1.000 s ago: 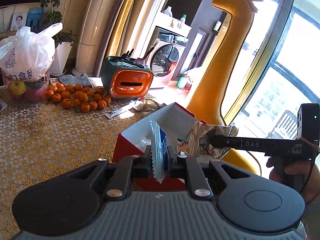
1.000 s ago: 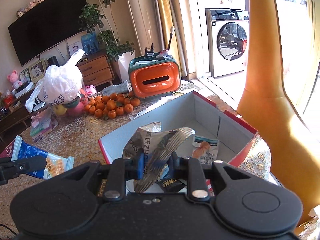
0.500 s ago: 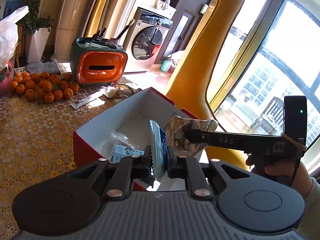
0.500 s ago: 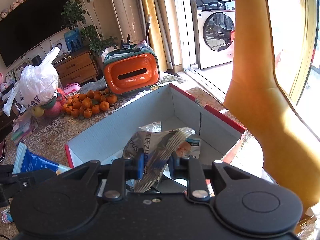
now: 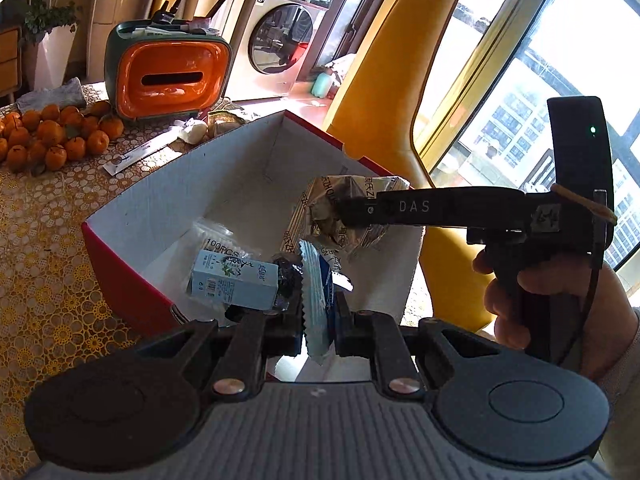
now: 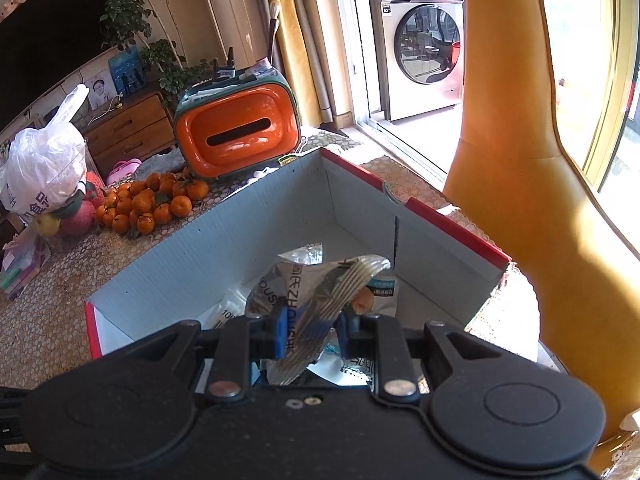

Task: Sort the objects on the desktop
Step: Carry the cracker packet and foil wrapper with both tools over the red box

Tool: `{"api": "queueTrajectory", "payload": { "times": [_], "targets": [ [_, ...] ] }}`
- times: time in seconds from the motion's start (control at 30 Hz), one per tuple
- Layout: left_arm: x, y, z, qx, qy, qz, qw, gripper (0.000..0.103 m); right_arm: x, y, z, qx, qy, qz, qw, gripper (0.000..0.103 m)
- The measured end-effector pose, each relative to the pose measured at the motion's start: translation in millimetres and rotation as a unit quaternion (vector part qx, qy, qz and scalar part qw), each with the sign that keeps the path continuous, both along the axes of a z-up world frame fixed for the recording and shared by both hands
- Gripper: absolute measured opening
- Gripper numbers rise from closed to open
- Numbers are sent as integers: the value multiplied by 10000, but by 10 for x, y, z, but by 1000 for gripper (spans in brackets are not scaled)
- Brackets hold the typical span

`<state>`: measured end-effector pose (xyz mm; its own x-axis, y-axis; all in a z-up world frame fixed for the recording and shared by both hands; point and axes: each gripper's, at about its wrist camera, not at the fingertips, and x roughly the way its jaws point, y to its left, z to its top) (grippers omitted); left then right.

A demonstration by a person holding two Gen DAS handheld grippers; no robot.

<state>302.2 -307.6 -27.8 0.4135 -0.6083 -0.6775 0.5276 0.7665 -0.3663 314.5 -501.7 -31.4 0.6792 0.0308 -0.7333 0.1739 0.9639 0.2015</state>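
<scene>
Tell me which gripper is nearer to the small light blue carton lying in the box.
Left. The left gripper, shut on a blue packet, sits just beside the light blue carton. The right gripper, holding a silver packet, hangs higher, over the box's far side.

The left gripper [image 5: 318,320] points toward 12 o'clock in its own view, its jaws pressed in on a thin blue packet [image 5: 316,300] that stands on edge between them. The right gripper [image 6: 308,330] also points toward 12 o'clock in its view, jaws clamped on a crumpled silver packet [image 6: 316,292]. Seen from the left wrist, the right gripper reaches in from 3 o'clock, level, fingers aimed at 9 o'clock, with a hand [image 5: 556,304] wrapped around its grip at about 4 o'clock.
</scene>
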Motion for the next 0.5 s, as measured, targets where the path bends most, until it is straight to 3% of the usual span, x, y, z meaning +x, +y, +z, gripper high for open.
{"api": "queueTrajectory", "payload": {
  "times": [0.5],
  "targets": [
    [93, -251, -243, 698, -103, -449, 9965, 13, 305, 17, -335, 150, 282, -181, 9993, 23]
  ]
}}
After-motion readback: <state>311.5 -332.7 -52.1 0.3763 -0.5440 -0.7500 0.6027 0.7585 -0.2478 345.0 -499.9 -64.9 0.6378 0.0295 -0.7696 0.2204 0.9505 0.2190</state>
